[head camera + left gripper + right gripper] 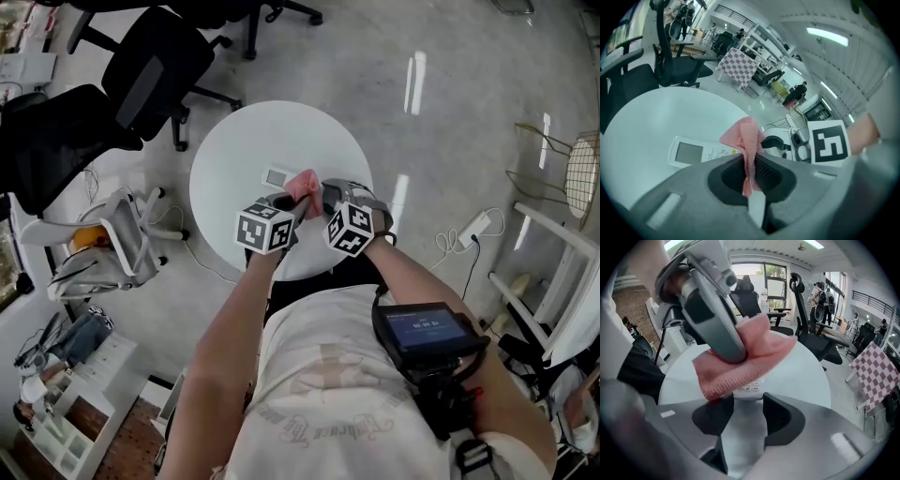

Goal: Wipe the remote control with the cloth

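in the head view a round white table (234, 141) carries the remote control (278, 177) on its near part, display end to the left. the pink cloth (305, 185) is over the remote's middle, pinched by the left gripper (301, 200). the right gripper (325, 191) is just beside it on the right. in the left gripper view the jaws are clenched on a fold of the cloth. in the right gripper view the jaws grasp the remote's near end, and the cloth covers the part beyond.

Left hand-held gripper (751, 164) clamps cloth (745, 136); right hand-held gripper (745, 397) clamps remote control (749, 388).
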`<state>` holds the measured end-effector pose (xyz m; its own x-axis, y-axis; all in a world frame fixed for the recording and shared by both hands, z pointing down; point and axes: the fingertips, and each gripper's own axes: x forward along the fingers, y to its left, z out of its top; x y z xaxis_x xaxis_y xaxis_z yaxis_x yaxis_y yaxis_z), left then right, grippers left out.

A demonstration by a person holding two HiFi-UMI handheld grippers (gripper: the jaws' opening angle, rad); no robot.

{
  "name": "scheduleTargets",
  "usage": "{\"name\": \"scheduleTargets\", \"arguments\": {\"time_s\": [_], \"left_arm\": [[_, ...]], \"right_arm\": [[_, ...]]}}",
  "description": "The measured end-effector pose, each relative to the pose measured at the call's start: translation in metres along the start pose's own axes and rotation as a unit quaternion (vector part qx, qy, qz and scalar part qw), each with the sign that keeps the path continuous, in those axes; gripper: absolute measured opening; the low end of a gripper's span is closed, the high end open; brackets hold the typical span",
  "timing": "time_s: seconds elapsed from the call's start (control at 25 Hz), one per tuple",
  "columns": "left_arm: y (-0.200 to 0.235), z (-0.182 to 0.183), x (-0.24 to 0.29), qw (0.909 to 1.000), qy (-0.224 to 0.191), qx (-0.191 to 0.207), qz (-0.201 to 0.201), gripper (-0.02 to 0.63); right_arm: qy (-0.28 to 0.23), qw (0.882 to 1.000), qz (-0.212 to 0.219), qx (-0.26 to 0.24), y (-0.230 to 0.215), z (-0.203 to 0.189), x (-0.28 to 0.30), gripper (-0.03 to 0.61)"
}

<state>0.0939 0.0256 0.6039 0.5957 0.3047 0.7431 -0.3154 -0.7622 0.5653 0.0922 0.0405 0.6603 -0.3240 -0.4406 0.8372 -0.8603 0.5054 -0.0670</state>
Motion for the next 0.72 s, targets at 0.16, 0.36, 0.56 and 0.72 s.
{"name": "scheduleTargets", "arguments": {"time_s": [0.16,0.36,0.56,0.72], "left_arm": [[0.001,-0.002,0.026,0.9980,0.063,0.009,0.002,0.021],[0.001,-0.002,0.040,0.9936,0.101,0.035,0.037,0.020],[0.006,-0.004,0.039,0.9923,0.109,0.030,0.050,0.020],[0.029,-0.002,0.022,0.9922,0.096,0.019,0.078,0.020]], "right_arm": [[-0.007,1.000,0.005,-0.004,0.002,0.002,0.000,0.204],[-0.003,1.000,0.007,-0.008,0.001,0.001,-0.002,0.202],[-0.002,1.000,0.009,-0.003,0.000,-0.002,-0.003,0.201],[-0.003,1.000,0.009,0.001,0.001,-0.002,-0.007,0.199]]}}
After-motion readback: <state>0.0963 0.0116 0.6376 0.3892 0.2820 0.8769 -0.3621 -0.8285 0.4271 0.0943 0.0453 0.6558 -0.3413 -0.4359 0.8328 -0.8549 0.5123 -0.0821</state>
